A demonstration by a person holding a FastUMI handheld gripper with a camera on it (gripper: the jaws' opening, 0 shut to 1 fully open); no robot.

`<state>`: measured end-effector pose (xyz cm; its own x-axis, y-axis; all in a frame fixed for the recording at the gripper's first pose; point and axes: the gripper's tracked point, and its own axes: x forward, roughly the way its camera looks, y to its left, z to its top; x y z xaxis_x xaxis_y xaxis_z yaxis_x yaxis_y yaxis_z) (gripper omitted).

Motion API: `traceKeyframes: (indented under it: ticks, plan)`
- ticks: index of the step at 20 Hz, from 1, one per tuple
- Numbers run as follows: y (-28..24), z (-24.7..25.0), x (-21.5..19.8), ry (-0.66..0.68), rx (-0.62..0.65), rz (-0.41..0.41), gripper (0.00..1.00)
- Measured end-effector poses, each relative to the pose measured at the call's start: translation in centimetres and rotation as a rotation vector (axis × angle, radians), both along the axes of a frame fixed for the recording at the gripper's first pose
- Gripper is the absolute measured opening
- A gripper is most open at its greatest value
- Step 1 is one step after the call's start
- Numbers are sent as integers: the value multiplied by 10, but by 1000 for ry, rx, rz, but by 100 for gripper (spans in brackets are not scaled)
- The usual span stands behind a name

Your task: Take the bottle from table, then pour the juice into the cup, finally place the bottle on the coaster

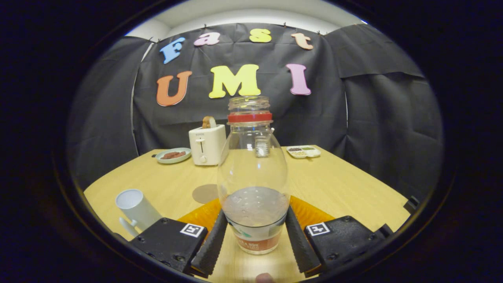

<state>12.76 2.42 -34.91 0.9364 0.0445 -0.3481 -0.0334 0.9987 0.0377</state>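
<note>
A clear plastic bottle stands upright between my fingers, uncapped, with a red ring at its neck and a little liquid in its lower part. My gripper is shut on the bottle, both fingers pressing its lower sides near the label. I cannot tell whether its base rests on the wooden table or hangs just above it. A white cup stands to the left of the left finger. Just beyond the fingers, left of the bottle, a round brown coaster lies flat.
A white toaster with a slice of bread stands at the back of the table. A pale green plate with food lies beside it on the left. A small divided white dish sits at the back right.
</note>
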Motion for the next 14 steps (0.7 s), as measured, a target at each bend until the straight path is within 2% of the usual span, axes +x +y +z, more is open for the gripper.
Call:
traceKeyframes:
  ticks: [3,9,14]
  plan:
    - [5,12,3,-24,-104,26,79]
    - [15,26,12,-73,-511,101,79]
    - [28,16,16,-73,-703,161,79]
